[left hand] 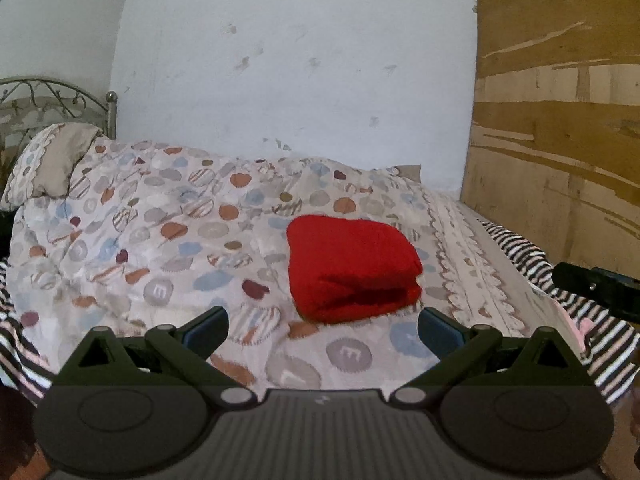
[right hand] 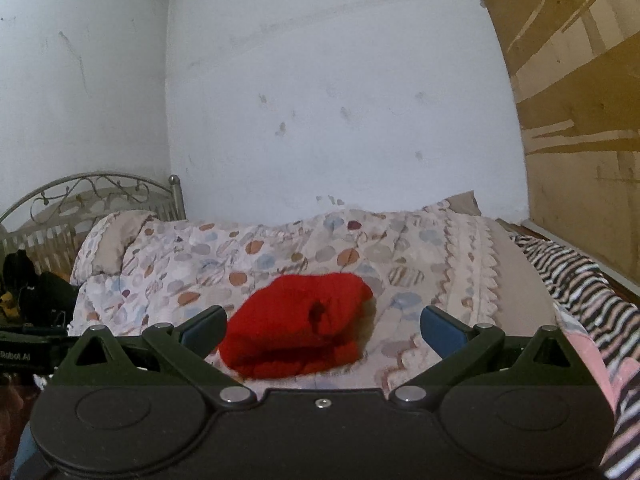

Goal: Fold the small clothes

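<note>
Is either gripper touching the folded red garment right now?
Apart. In the left wrist view, bare duvet shows between the open left gripper and the red garment; the right gripper is open, holding nothing.

I see a folded red garment (left hand: pixel 352 270) of soft, matt knit-looking cloth on a spotted cotton-like quilt (left hand: pixel 160 240) — smooth, faintly creased. My matt black plastic left gripper (left hand: pixel 323 330) carries blue pads (left hand: pixel 438 330); the curled metal headboard (right hand: pixel 92 194) looks dull.
</note>
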